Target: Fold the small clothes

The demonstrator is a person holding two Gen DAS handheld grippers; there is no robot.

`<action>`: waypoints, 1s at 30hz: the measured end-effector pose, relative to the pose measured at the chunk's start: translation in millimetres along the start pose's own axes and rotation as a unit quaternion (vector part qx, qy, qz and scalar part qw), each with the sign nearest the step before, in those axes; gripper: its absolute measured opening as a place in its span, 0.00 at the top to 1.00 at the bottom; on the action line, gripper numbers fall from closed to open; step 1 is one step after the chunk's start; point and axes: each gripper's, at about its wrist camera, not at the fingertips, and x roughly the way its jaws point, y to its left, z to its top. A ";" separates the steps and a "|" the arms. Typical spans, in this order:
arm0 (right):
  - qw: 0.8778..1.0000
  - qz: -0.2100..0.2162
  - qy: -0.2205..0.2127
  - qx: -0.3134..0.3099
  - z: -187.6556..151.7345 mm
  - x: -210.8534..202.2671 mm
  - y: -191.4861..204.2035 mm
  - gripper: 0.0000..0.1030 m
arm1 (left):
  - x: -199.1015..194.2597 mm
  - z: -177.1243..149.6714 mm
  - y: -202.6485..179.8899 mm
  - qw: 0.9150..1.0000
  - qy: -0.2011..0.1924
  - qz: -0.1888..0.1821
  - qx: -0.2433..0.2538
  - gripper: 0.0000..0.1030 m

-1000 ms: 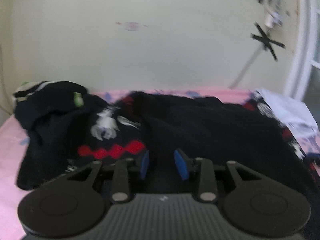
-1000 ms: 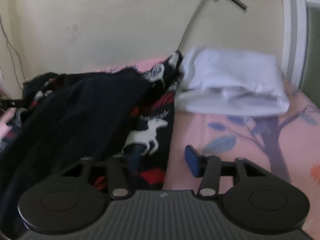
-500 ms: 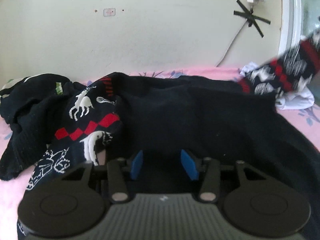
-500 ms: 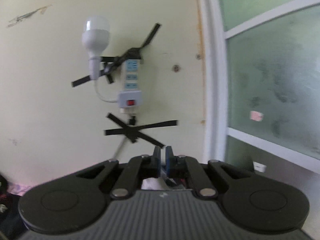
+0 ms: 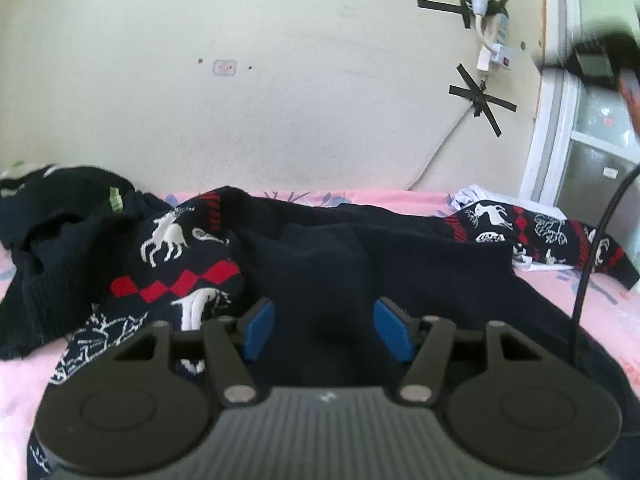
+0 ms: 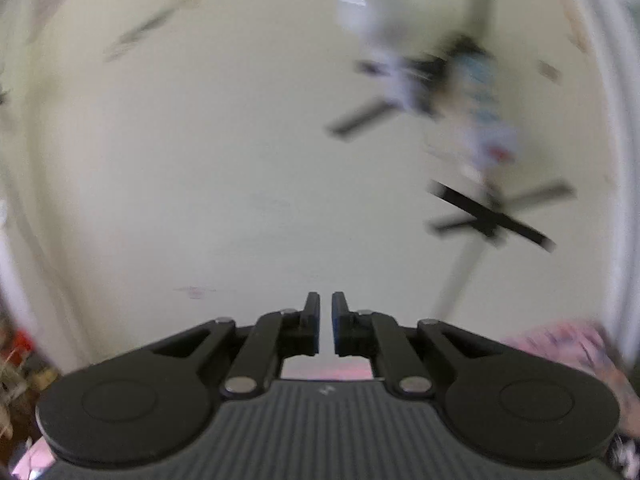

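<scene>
A dark navy sweater (image 5: 400,264) with white reindeer and red diamonds lies spread over the pink bedsheet (image 5: 600,320). One patterned sleeve (image 5: 540,232) stretches to the right over a folded white garment (image 5: 472,196). My left gripper (image 5: 326,328) hovers low over the sweater's plain dark middle. Its jaws are opening, with dark cloth lying between the blue pads (image 5: 260,328) but not pinched. My right gripper (image 6: 326,320) is shut and raised, facing the wall in a blurred view, with nothing seen between its fingers.
A second dark garment (image 5: 60,216) with a green tag is bunched at the far left of the bed. A bulb, power strip and black tape crosses (image 5: 480,96) hang on the cream wall. A black cable (image 5: 592,264) dangles at the right, near the window frame (image 5: 552,128).
My left jaws have spread wider over the sweater. The right gripper closed and rose from the bed to face the wall. The patterned sleeve was lifted and now lies over the white garment.
</scene>
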 end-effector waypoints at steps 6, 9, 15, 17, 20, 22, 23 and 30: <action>0.982 -0.115 -0.016 0.151 -80.9 -65.0 -139.0 0.20 | 3.3 0.1 3.3 1.000 0.007 0.001 -0.012 0.43; 0.966 -0.133 0.013 0.220 -119.7 -88.7 -184.1 0.22 | 5.8 0.1 -0.2 1.000 0.010 0.003 -0.008 0.42; 0.938 -0.144 0.015 0.316 -155.0 -85.4 -228.5 0.28 | 10.3 0.2 -1.8 1.000 0.020 0.018 -0.008 0.42; 0.938 -0.186 -0.001 0.293 -153.1 -84.2 -229.7 0.31 | 11.6 0.3 0.7 0.999 0.025 0.022 -0.012 0.42; 0.949 -0.194 -0.019 0.248 -145.9 -79.0 -229.2 0.31 | 13.6 0.6 4.9 0.999 0.030 0.025 -0.024 0.42; 0.948 -0.223 -0.035 0.225 -138.4 -74.2 -231.6 0.29 | 16.1 1.0 7.8 0.999 0.037 0.022 -0.031 0.41; 0.944 -0.237 -0.054 0.221 -135.8 -76.4 -234.1 0.27 | 17.5 1.2 8.8 0.998 0.041 0.022 -0.034 0.41; 0.940 -0.115 -0.014 0.322 -152.6 -81.4 -222.8 0.31 | 16.7 0.8 8.7 0.998 0.040 0.025 -0.034 0.40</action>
